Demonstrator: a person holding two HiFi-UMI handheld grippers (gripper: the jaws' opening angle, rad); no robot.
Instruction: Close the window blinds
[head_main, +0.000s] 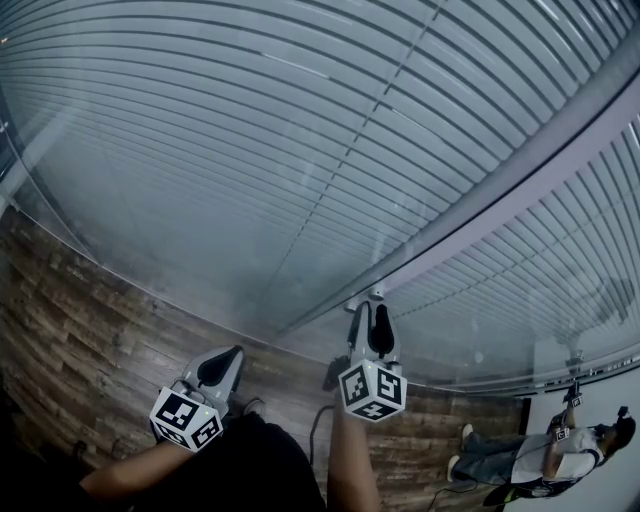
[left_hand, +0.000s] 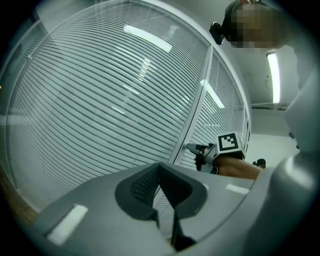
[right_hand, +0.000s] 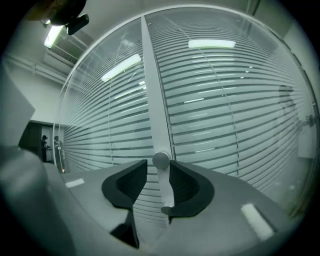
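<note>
White slatted blinds hang behind glass, split by a pale upright frame post. A small round silver knob with a short white stem sits on that post. My right gripper is level at the knob, which stands between its open jaws; the right pad lies against the stem and a thin gap shows on the left. In the head view the right gripper reaches the knob. My left gripper hangs lower left, away from the glass, jaws shut and empty.
Wood-plank floor runs along the foot of the glass. A dark cable lies on the floor near my legs. At the lower right, a person stands past the end of the glass wall. Ceiling lights reflect in the panes.
</note>
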